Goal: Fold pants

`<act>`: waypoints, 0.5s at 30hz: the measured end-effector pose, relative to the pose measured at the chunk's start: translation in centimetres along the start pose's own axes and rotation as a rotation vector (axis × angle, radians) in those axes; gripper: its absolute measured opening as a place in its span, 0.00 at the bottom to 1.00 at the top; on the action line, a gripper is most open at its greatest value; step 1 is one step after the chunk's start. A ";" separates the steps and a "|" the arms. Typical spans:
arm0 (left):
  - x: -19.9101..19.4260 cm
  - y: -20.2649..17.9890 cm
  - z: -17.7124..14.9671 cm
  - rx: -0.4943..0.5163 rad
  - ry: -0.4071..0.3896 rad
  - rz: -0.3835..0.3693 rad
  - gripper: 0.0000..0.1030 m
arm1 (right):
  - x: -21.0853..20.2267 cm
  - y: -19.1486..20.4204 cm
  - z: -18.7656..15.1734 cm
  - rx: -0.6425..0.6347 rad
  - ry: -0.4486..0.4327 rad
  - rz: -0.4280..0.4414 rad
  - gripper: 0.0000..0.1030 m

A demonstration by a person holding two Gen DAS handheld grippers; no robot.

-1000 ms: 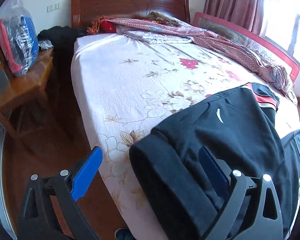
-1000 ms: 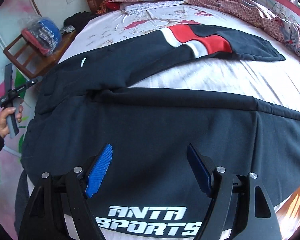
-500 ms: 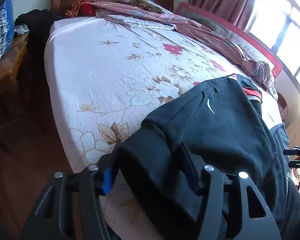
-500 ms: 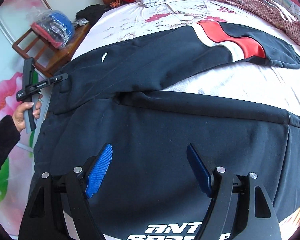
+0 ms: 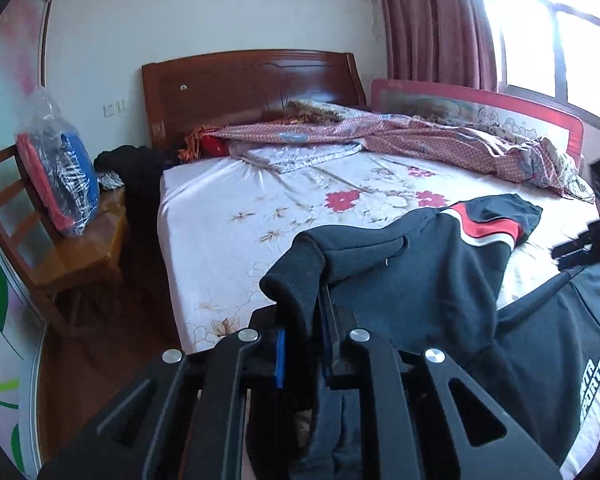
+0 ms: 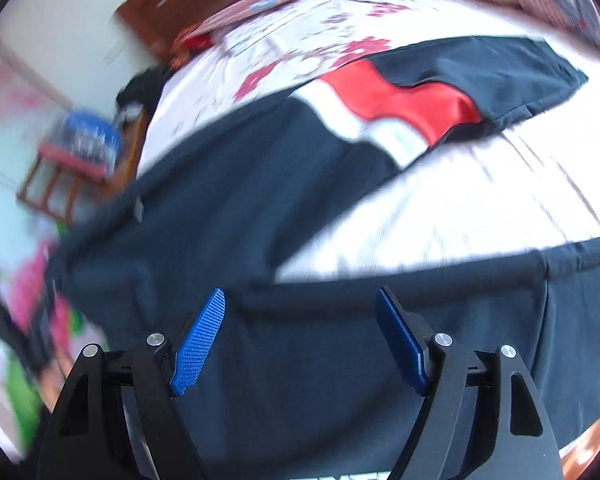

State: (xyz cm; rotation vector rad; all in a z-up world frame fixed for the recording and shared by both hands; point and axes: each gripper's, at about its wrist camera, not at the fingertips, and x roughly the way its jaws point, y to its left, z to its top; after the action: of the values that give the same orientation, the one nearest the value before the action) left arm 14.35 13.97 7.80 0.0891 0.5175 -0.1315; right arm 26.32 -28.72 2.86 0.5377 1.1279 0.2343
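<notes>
Black sports pants (image 5: pixel 428 280) with a red and white stripe lie across the flowered bed sheet (image 5: pixel 236 216). My left gripper (image 5: pixel 306 344) is shut on the waistband corner of the pants and holds it lifted off the mattress, the cloth bunched over the jaws. In the blurred right wrist view the pants (image 6: pixel 300 208) spread from the waist at the bottom to the striped leg at upper right. My right gripper (image 6: pixel 300 340) stands open just above the black cloth near the waist, with nothing pinched between its blue pads (image 6: pixel 198 344).
A wooden headboard (image 5: pixel 248 84) and a crumpled red patterned blanket (image 5: pixel 400 136) lie at the far end of the bed. A wooden chair (image 5: pixel 52 248) with a plastic-wrapped bundle stands left of the bed. The other gripper (image 5: pixel 588 240) shows at the right edge.
My left gripper closed on the pants' waistband corner and lifted it up off the bed. My right gripper swung sideways over the pants and stayed open.
</notes>
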 end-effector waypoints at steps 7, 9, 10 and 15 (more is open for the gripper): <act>-3.3 -0.9 -0.7 -0.040 -0.035 -0.020 0.12 | 6.4 -1.2 13.5 0.354 0.058 -0.013 0.85; -3.5 -1.1 -0.9 -0.039 -0.038 -0.034 0.12 | 8.7 -2.0 15.1 0.435 0.087 -0.032 0.85; -3.7 -1.3 -1.0 -0.036 -0.038 -0.031 0.12 | 9.9 -2.6 15.4 0.474 0.113 -0.057 0.85; -4.1 -1.1 -1.2 -0.037 -0.041 -0.044 0.12 | 12.5 -3.6 15.7 0.413 0.066 -0.030 0.16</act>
State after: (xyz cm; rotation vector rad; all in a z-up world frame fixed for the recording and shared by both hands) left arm 10.06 13.42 8.71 0.0383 0.4809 -0.1665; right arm 45.41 -30.79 -3.91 0.8825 1.2549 -0.0104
